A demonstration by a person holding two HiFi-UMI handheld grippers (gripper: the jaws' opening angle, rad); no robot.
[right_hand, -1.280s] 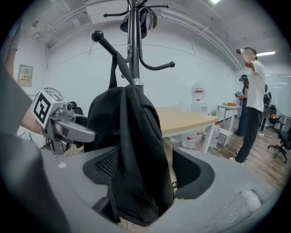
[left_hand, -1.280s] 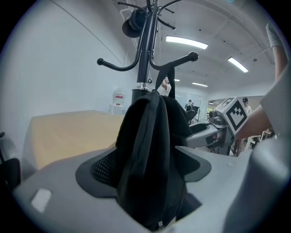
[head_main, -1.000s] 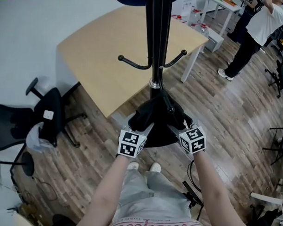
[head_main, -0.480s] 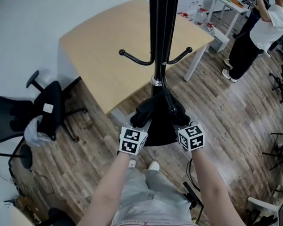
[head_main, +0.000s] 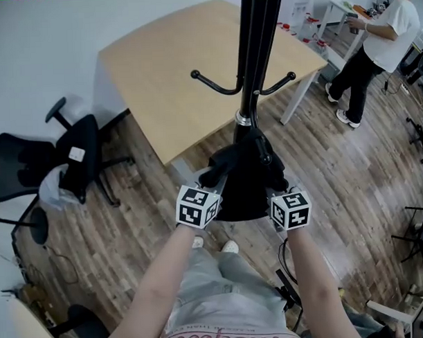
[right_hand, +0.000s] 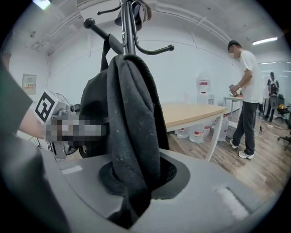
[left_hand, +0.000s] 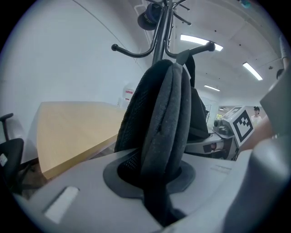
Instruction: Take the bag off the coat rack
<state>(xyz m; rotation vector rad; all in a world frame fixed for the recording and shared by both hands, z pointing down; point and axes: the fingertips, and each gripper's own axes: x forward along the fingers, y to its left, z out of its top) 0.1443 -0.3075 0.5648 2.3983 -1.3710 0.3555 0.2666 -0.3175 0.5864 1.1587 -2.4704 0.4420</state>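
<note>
1. The left gripper [head_main: 213, 180] is clenched on a padded black fold of the bag [head_main: 244, 162]. Its jaws have just been closing, and the fabric is pinched between them.
2. The right gripper [head_main: 276, 187] is likewise clamped on a thick fold of the same bag. Its jaws have also just been closing, with the cloth squeezed between them.
3. In the head view, the left gripper is seen at 7 o'clock of the bag and the right gripper at 5 o'clock. Both are held out on bare forearms.
4. The bag is still hung on the coat rack [head_main: 257, 52], close against the pole. In the left gripper view its strap [left_hand: 187, 54] is looped over a hook.
5. Two curved hooks [head_main: 212, 85] are spread out from the pole at 12 o'clock of the bag.
6. The round black base [head_main: 233, 207] of the rack is seen under the bag, on the wood floor [head_main: 350, 181].
7. A light wooden table [head_main: 159, 69] is placed at 11 o'clock of the bag, behind the rack.
8. A black office chair [head_main: 66, 163] is found at 9 o'clock, well apart from the rack.
9. A standing person [head_main: 377, 45] in a white top is seen at 2 o'clock, far off by another table.
10. Water bottles [right_hand: 198, 132] are stood on the floor under the wooden table.
</note>
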